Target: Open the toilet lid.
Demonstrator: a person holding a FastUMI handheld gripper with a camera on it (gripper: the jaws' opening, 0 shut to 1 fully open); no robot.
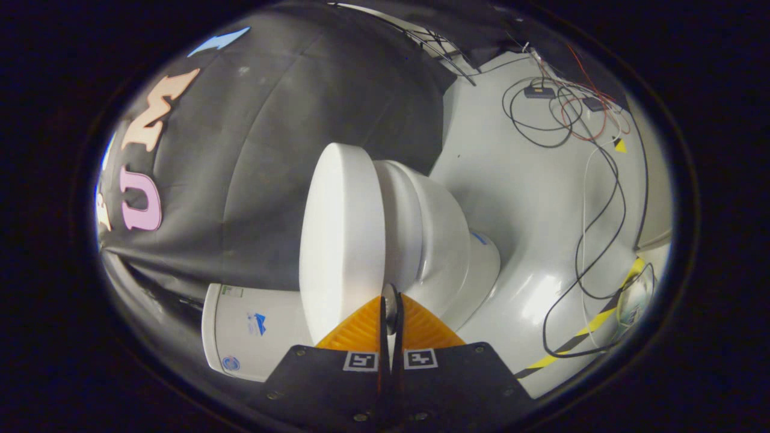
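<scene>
Tongs (pixel 390 300) hide the toilet lid's (pixel 340 240) near edge; tank (pixel 252 328) label unreadable.

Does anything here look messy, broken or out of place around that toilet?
Only the loose cables sprawled over the floor beyond the toilet. The lid looks intact and closed, and the gripper sits nearly shut at its edge.

Small stickers on the toilet tank (pixel 252 328), none of them legible

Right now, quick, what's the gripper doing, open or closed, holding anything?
Gripper: fingers nearly together, pinching the rim of the white toilet lid between their tips.
</scene>
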